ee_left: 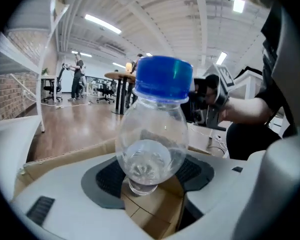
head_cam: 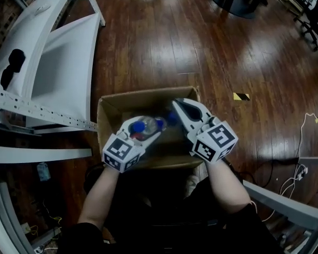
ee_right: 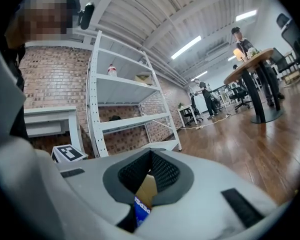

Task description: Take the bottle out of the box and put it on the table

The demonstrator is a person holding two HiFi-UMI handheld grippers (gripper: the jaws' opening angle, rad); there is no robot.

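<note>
Bottle [ee_left: 150,134], clear rounded plastic, blue round cap [ee_left: 162,78], brown cardboard box [head_cam: 148,95]

The clear plastic bottle [ee_left: 150,134] was smooth and glossy, its blue plastic cap [ee_left: 162,76] too; brown cardboard box [head_cam: 110,110] matt; dark wooden floor [head_cam: 164,41] shone.

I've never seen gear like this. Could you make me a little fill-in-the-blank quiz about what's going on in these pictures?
The left gripper grips a clear bottle with a ___ cap.
The cardboard box stands on a ___ floor.
The right gripper, above the box, grips ___.
Missing words: blue; wooden; nothing.
</note>
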